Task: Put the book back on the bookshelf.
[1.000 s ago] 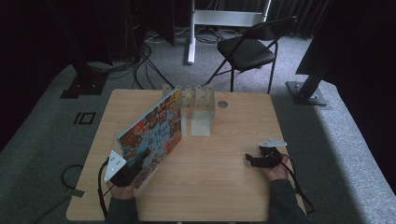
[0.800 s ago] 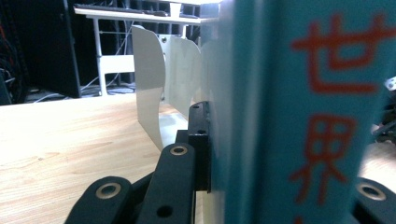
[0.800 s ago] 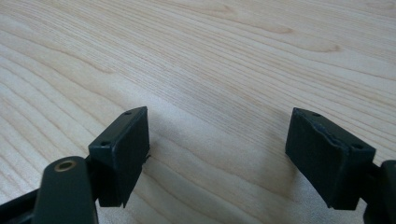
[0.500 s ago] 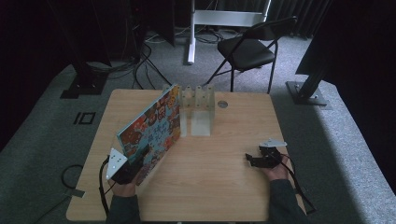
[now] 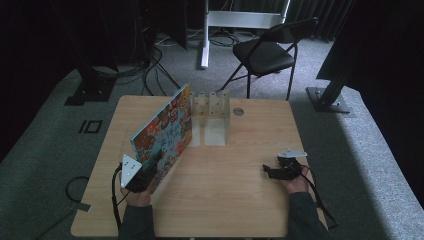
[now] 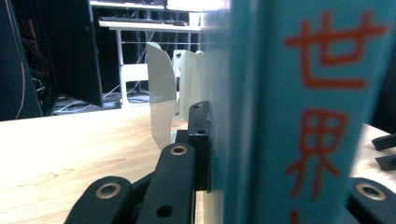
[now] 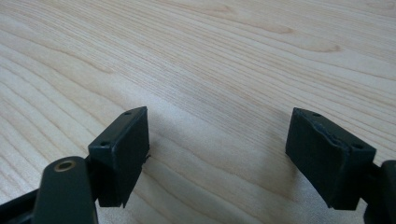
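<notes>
Where the left gripper (image 5: 147, 172) clamps its lower corner, one picture book (image 5: 165, 131) stands on edge, tilted, over the table's left half, running from about 7 o'clock of the table's centre up toward 11 o'clock. Colourful cover faces right and up in the high view. In the left gripper view the teal spine (image 6: 299, 112) with red characters sits squeezed between the black jaws, pads flat against both covers: jaws clenched on the book. Grey three-cornered plate rides on that gripper; a black cable trails off it toward the table's near-left edge.

At the book's far end, about 12 o'clock of the table's centre, stands one white rack (image 5: 211, 107) with upright dividers. Three slots can be made out from above; exact count uncertain. All the slots that can be seen hold nothing. Book's top corner lies just beside the rack's left divider; touching or not, cannot tell. In the left gripper view, a curved white divider (image 6: 162, 98) shows just past the jaw.

One small round disc (image 5: 238, 112) lies on the wood at 1 o'clock, just right of the rack.

Right gripper (image 5: 272, 171) rests at 4 o'clock, well apart from the book, pointing left. Right gripper view: two black pads (image 7: 125, 149) spread wide over bare wood grain, nothing between them; jaws released.

One wooden table (image 5: 240, 200). Two hands, two sleeves at 6 o'clock edge. Beyond the table: one black folding chair (image 5: 270, 52) at 12 o'clock on grey carpet.
</notes>
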`<state>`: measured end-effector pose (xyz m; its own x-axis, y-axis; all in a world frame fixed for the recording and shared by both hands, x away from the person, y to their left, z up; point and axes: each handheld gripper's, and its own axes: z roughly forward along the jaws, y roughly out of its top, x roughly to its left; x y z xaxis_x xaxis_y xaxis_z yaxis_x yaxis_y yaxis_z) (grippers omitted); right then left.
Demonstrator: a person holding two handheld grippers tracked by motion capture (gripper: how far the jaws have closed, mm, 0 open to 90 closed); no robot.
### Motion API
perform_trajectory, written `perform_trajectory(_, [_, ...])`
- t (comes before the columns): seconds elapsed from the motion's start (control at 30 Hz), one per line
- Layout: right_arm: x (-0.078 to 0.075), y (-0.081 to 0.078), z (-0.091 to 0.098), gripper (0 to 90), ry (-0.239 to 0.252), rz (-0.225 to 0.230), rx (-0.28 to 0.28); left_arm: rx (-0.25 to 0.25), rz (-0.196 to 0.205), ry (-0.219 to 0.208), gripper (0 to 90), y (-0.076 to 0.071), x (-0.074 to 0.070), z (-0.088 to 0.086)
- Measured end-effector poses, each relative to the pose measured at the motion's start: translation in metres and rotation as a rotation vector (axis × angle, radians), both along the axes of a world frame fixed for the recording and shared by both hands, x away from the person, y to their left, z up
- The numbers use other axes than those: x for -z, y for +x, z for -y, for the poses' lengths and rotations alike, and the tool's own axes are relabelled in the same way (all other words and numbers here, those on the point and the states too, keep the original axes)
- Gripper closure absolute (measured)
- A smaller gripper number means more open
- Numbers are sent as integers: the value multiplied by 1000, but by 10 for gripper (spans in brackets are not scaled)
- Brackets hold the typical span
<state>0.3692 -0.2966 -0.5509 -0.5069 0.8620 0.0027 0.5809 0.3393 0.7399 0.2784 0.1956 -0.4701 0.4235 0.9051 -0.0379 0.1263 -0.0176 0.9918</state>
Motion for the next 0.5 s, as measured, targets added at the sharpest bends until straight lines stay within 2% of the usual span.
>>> perform_trajectory(0.5, [0,0,0,212,1,-1,0,-34,3,21,811,13,1,20])
